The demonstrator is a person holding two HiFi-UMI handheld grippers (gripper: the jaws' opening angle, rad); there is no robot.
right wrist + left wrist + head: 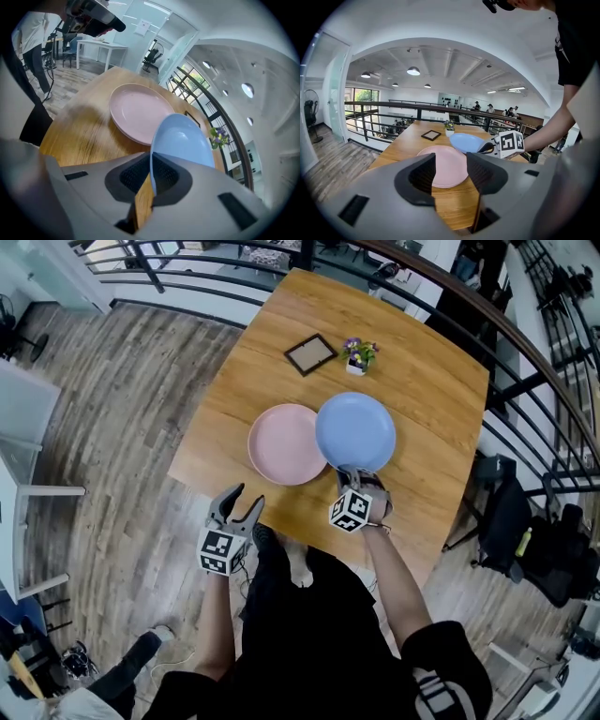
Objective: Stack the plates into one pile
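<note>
Jaws of the right gripper (359,474) pinch only the near rim of the blue plate (355,430), tilted over the pink plate's (286,443) right edge, so it may pivot loose and clatter down; the left gripper (246,495) gapes empty.

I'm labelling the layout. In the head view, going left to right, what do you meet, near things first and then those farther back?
Near: left tongs → pink plate → blue plate, its near rim held in the right tongs. Farther back: picture frame → potted plant.
</note>
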